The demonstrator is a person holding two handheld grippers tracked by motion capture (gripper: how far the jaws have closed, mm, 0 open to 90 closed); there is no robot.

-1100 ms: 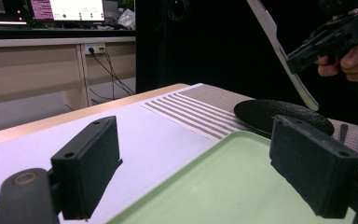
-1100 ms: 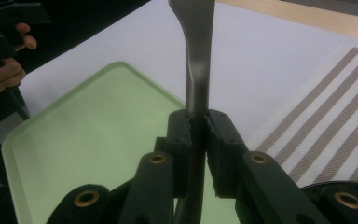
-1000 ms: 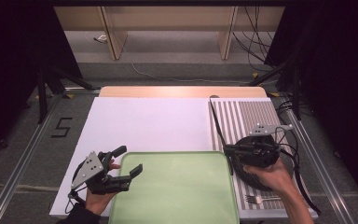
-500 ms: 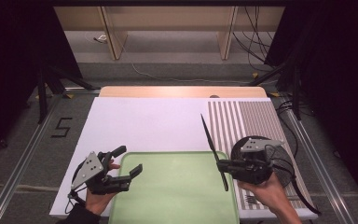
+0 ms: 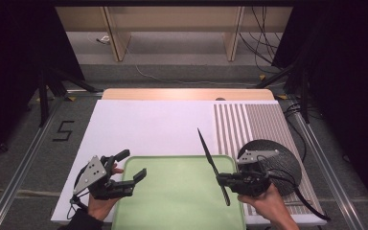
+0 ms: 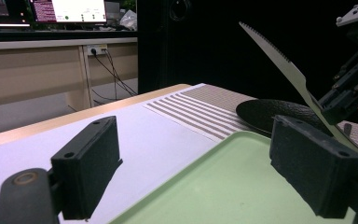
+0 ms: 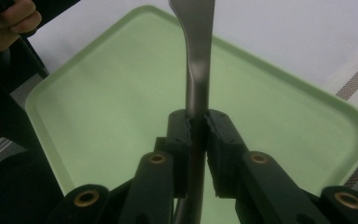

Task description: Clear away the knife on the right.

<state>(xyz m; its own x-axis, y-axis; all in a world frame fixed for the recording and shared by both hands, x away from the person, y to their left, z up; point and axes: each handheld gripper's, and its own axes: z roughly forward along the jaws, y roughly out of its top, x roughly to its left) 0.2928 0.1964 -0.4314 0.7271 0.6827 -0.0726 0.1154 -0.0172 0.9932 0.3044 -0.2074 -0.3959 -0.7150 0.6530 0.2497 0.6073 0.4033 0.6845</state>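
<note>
A dark table knife (image 5: 213, 165) is clamped by its handle in my right gripper (image 5: 222, 181), blade pointing up and away over the right part of the pale green tray (image 5: 172, 196). In the right gripper view the pads of the right gripper (image 7: 196, 126) press on the knife (image 7: 198, 56) above the tray (image 7: 121, 93). My left gripper (image 5: 133, 164) rests at the tray's left rim, open, with nothing between its fingers. The left gripper view shows the left gripper (image 6: 200, 140) wide open, the serrated knife (image 6: 279, 60) and the right gripper (image 6: 349, 88) beyond it.
A black round plate (image 5: 280, 155) lies on a striped placemat (image 5: 249, 124) at the right of the white tabletop (image 5: 143, 124). A wooden strip (image 5: 187, 94) runs along the far edge. Cables lie on the floor at the right, and a "5" mark (image 5: 63, 130) at the left.
My right gripper has carried the knife leftward and a little down, from above the black plate to over the tray's right side. The left gripper has stayed put.
</note>
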